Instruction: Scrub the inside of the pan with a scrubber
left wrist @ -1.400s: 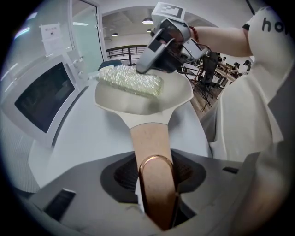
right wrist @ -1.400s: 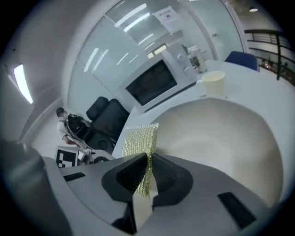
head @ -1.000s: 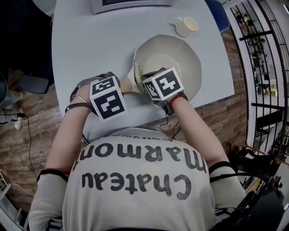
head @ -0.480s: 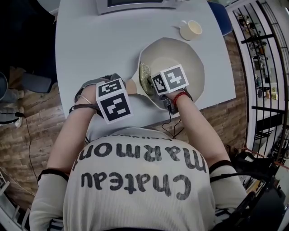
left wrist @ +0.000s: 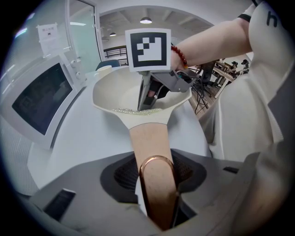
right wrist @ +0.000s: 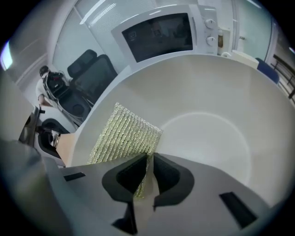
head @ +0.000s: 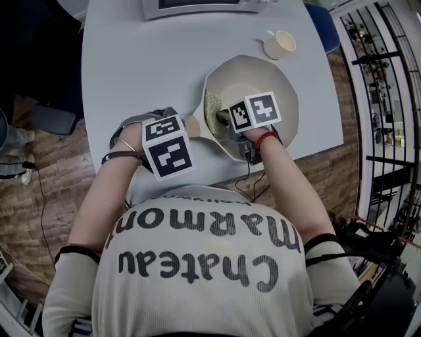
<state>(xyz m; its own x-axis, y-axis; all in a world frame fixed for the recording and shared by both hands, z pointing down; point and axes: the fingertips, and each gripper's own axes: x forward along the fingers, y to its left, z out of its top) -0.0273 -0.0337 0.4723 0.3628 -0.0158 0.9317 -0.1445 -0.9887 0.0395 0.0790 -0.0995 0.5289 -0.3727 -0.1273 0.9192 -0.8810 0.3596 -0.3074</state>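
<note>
Grey table point(head: 145, 66) carries the cream pan point(head: 279, 82) near its front edge. My left gripper point(left wrist: 156, 189), angled steeply down, clamps the pan's wooden handle point(left wrist: 150, 143). My right gripper point(right wrist: 150, 173), also tipped steeply down over the bowl, pinches the glittery scrubber point(right wrist: 124, 133), which lies against the inner wall on the handle side.

Looking down on a table point(head: 131, 59) filling the upper half of the head view.

Finding the pan point(head: 279, 82) on the table, right of centre and close to the lower table edge, with its handle point(head: 192, 126) pointing left. Finding the scrubber point(head: 212, 105) inside the pan, against the left wall. Placing the cup point(head: 279, 43) just above the pan and apart from it, and the microwave point(head: 197, 6) at the top edge, behind both. Locating the left gripper point(left wrist: 156, 184) clamped on the handle, left of the pan, and the right gripper point(right wrist: 150, 177) inside the pan, pinching the scrubber's near edge.
</note>
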